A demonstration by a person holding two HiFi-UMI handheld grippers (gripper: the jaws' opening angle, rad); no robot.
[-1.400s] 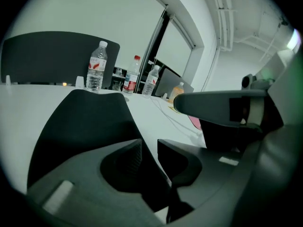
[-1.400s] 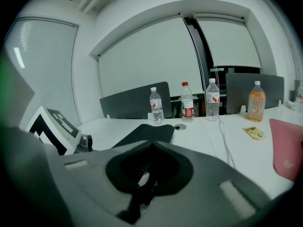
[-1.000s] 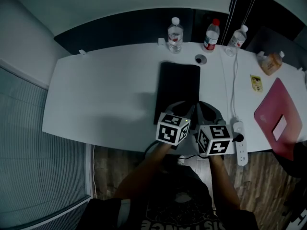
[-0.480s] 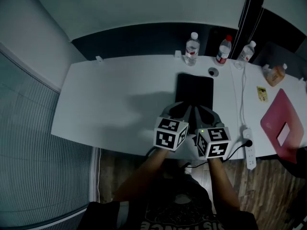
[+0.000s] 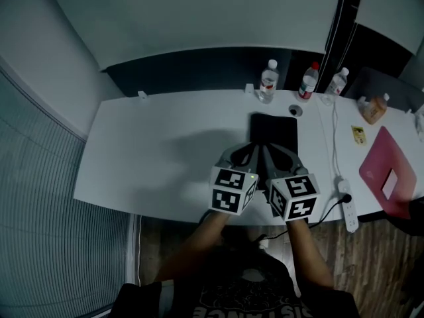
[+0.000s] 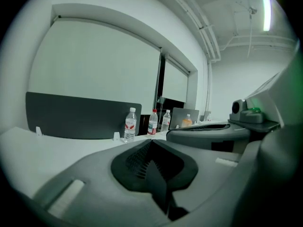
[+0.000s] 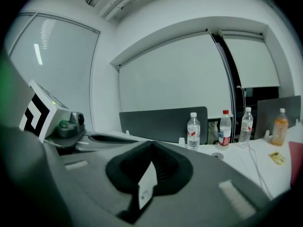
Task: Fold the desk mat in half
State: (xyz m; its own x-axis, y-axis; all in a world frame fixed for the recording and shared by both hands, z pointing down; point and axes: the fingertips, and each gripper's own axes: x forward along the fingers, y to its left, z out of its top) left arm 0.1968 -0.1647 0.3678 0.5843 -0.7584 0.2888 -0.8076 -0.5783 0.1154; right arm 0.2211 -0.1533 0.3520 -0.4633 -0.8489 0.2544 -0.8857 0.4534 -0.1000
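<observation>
The black desk mat (image 5: 273, 130) lies flat on the white table (image 5: 165, 151), its near end hidden behind my grippers. Both grippers hover side by side above that near end, raised off the table and pointing at the far wall. The left gripper (image 5: 248, 154) (image 6: 151, 148) is shut. Its jaws have just been closing, and I see nothing between them. The right gripper (image 5: 273, 154) (image 7: 152, 152) also looks shut. A small pale tab shows where its pads meet, and I cannot tell what it is. Neither gripper view shows the mat.
Three water bottles (image 5: 268, 81) (image 5: 309, 80) (image 5: 337, 81) stand along the far edge before a dark divider panel (image 5: 185, 71). At the right are an orange drink bottle (image 5: 374, 108), a yellow card (image 5: 358, 134), a pink folder (image 5: 387, 171) and a power strip (image 5: 348, 207).
Both grippers have risen and drawn back together toward the table's near edge. The head view has pulled away, so the mat looks smaller. The mat itself has stayed flat.
</observation>
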